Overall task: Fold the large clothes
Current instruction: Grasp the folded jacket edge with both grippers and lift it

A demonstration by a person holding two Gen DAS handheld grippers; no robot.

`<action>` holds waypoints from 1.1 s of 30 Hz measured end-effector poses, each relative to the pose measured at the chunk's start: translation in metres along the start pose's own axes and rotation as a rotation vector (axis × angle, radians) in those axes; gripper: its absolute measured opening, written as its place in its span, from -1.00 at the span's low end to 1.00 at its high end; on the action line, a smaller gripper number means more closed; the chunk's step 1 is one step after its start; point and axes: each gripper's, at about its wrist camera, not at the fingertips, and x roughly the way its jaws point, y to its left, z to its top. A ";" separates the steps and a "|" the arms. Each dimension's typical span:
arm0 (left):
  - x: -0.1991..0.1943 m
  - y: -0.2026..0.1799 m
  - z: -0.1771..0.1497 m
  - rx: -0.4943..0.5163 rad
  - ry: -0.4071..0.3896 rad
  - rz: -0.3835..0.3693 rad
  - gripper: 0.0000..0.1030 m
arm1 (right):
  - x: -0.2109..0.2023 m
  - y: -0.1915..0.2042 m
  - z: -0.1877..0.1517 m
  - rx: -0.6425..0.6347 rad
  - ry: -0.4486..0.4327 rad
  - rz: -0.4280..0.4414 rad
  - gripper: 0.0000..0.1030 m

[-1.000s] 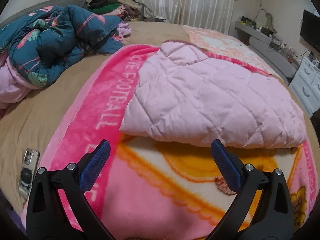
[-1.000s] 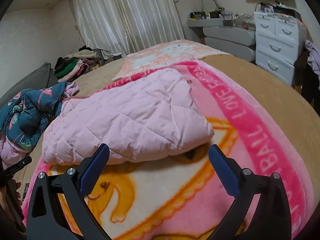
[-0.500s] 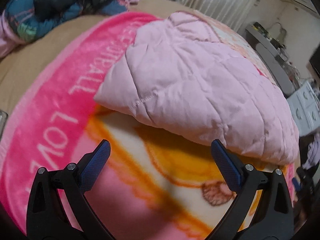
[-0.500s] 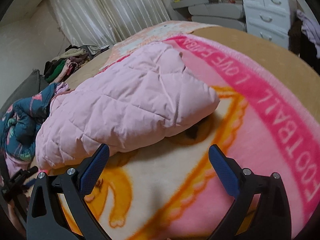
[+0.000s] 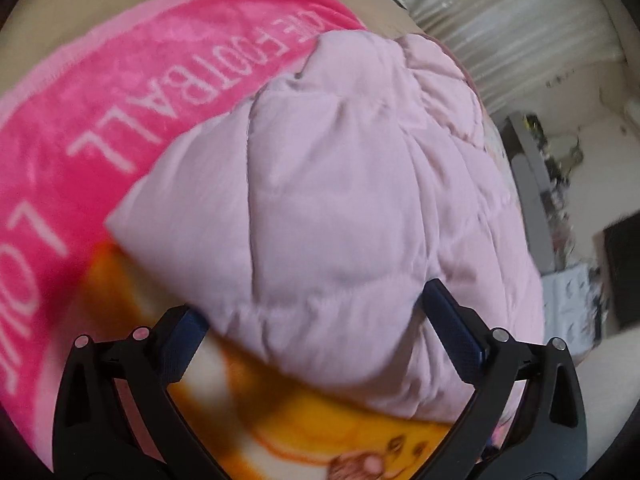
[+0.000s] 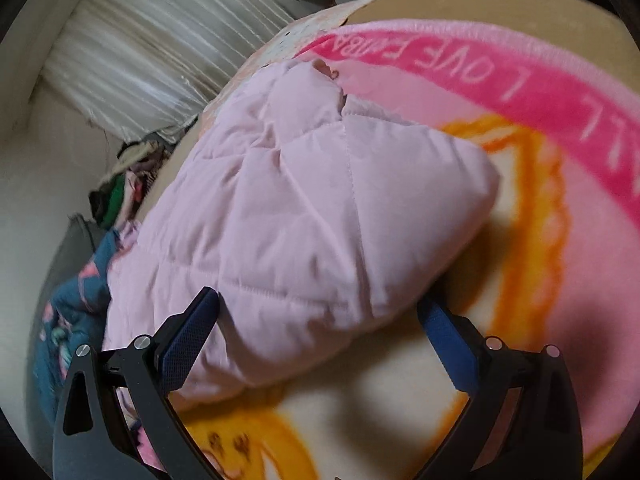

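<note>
- Looking along the left hand-held gripper [image 5: 320, 330], its two blue-padded fingers [image 5: 454, 326] stand wide apart, straddling the near edge of a folded pink quilted jacket [image 5: 340, 208]; nothing is pinched between them.
- That jacket lies on a pink blanket [image 5: 160, 80] with white lettering and an orange cartoon print, spread over the bed; its near left corner points toward the lettered band.
- The left finger's pad is partly tucked under the jacket's edge, while the right one sits against the puffy side.
- Far right in this view, pale curtains [image 5: 500, 20] hang, with a grey shelf [image 5: 532, 184] nearer along the wall; details there are blurred.
- From the right wrist view, the right hand-held gripper [image 6: 318, 320] is likewise spread open, its fingers [image 6: 188, 340] on either side of the jacket's [image 6: 300, 220] near edge, clamping nothing.
- The jacket's right corner juts over the blanket's [image 6: 580, 260] orange outline.
- At the far left, a dark teal patterned duvet [image 6: 72, 312] is bunched beside the jacket, a heap of clothes [image 6: 124, 184] lies beyond it, and curtains [image 6: 152, 40] hang behind.
</note>
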 end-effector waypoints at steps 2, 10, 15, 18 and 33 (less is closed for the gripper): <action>0.008 0.000 0.004 -0.023 -0.005 -0.014 0.84 | 0.005 0.001 0.004 0.008 -0.005 0.008 0.92; 0.020 -0.014 0.013 -0.006 -0.049 -0.012 0.84 | 0.026 0.004 0.020 -0.002 -0.009 0.020 0.92; 0.017 -0.034 0.012 0.131 -0.113 0.041 0.61 | 0.031 0.013 0.020 -0.085 -0.026 0.022 0.49; 0.011 -0.052 0.009 0.245 -0.165 0.065 0.31 | 0.029 0.027 0.021 -0.181 -0.041 0.019 0.08; -0.040 -0.101 -0.012 0.619 -0.298 0.088 -0.43 | -0.007 0.101 0.015 -0.712 -0.145 -0.087 -0.45</action>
